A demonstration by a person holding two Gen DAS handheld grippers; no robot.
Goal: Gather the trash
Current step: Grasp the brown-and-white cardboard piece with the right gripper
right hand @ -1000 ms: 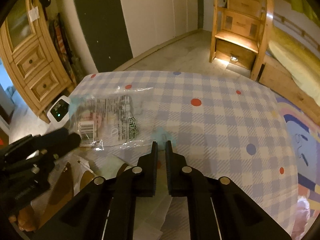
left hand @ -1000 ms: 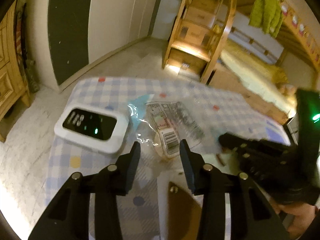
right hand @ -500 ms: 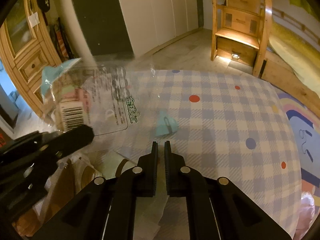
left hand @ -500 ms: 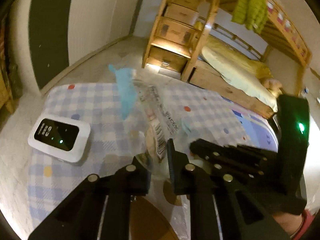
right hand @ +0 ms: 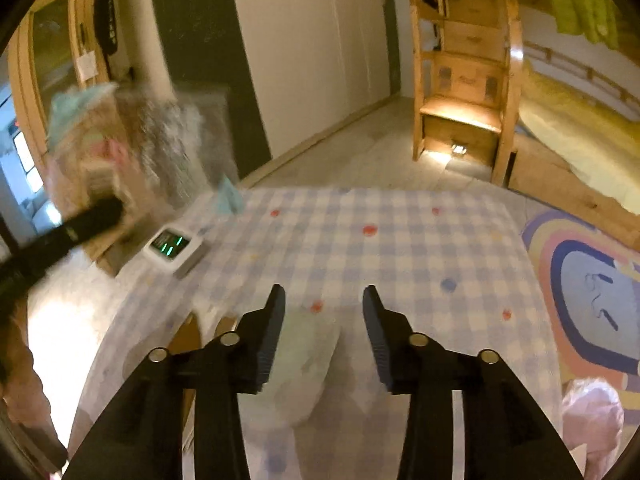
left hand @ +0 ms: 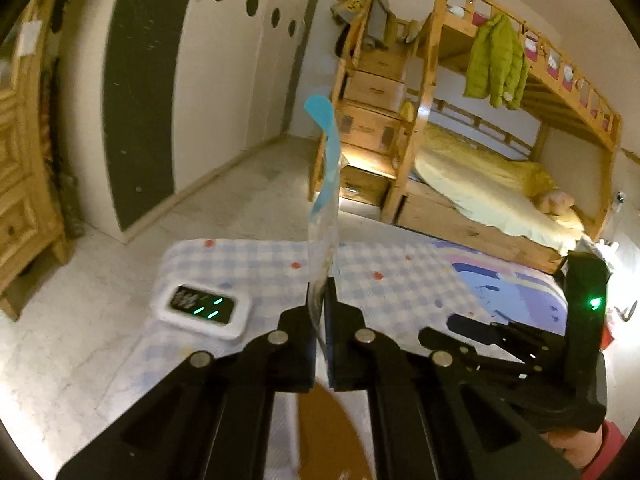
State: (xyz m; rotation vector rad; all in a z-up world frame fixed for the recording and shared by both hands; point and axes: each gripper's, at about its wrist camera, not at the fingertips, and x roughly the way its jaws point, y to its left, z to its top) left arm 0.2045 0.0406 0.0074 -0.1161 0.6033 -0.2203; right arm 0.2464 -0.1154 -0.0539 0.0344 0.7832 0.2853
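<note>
My left gripper (left hand: 319, 286) is shut on a clear plastic wrapper (left hand: 323, 216) with a blue top edge, held up edge-on above the checked tablecloth (left hand: 256, 264). In the right wrist view the same wrapper (right hand: 124, 140) is a blur, lifted at the left above the table with the left gripper's finger (right hand: 96, 218) under it. My right gripper (right hand: 324, 298) is open and empty, low over the tablecloth (right hand: 400, 248). A pale crumpled paper or bag (right hand: 304, 368) lies between and below its fingers. A small blue scrap (right hand: 228, 198) lies at the table's far left edge.
A white device with a lit green display (left hand: 202, 312) sits on the table's left side, also in the right wrist view (right hand: 174, 246). A brown paper piece (left hand: 328, 428) lies under my left gripper. A pink plastic bag (right hand: 592, 412) is at the lower right. A bunk bed (left hand: 480, 168) stands behind.
My left gripper closed on the wrapper and lifted it off the table, tilting upward. My right gripper opened from shut and pulled back a little.
</note>
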